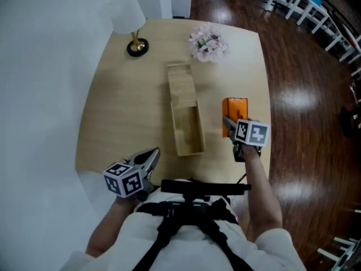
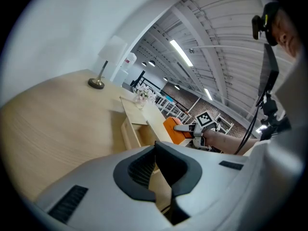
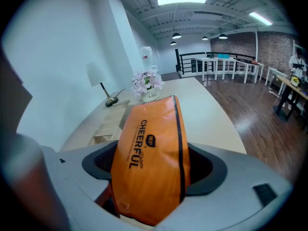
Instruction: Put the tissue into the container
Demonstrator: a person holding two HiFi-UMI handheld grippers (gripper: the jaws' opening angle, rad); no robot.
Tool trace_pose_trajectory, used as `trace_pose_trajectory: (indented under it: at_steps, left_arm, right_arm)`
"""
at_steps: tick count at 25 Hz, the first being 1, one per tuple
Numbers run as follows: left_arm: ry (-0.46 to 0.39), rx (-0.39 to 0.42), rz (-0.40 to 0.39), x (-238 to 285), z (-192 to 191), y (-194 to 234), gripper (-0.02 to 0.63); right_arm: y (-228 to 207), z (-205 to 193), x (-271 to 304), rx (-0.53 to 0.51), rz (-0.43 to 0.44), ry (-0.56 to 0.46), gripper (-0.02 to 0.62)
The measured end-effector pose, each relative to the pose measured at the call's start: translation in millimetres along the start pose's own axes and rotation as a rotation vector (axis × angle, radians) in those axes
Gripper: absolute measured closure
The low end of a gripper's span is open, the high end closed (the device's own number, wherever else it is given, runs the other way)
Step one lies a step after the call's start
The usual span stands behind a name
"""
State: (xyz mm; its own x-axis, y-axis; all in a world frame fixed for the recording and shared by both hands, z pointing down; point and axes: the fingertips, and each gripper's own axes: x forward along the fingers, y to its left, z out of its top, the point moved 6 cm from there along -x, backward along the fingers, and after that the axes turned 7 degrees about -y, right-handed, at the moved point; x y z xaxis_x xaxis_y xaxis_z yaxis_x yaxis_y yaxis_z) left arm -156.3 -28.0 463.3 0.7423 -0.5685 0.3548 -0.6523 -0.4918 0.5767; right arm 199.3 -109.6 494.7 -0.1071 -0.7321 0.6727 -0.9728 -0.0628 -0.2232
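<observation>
Jaws on right gripper (image 1: 229, 122) pinch one tissue pack (image 3: 153, 162) near one container (image 1: 186, 130); left gripper's (image 2: 161, 176) pressed together.

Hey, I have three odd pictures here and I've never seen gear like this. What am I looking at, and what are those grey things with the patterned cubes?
A person holds a two-jaw clamp in each hand, and the cubes are part of the clamps. One picture comes from a camera on the person's head, looking down. The other two come from cameras riding on each clamp, looking along its jaws. On the wooden table stand a long wooden container, a lamp and some flowers. The right gripper is clamped on an orange tissue pack, just right of the container. The left gripper is closed and empty.
</observation>
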Motion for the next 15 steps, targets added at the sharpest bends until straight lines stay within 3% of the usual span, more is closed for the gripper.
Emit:
trace_pose_trajectory:
  at_steps: [15]
  left_arm:
    - [0.004,-0.012,0.002,-10.4,1.2,8.9,0.612]
  right_arm:
    - [80.0,13.8,-2.9,-0.066,0.114,-0.018,0.173]
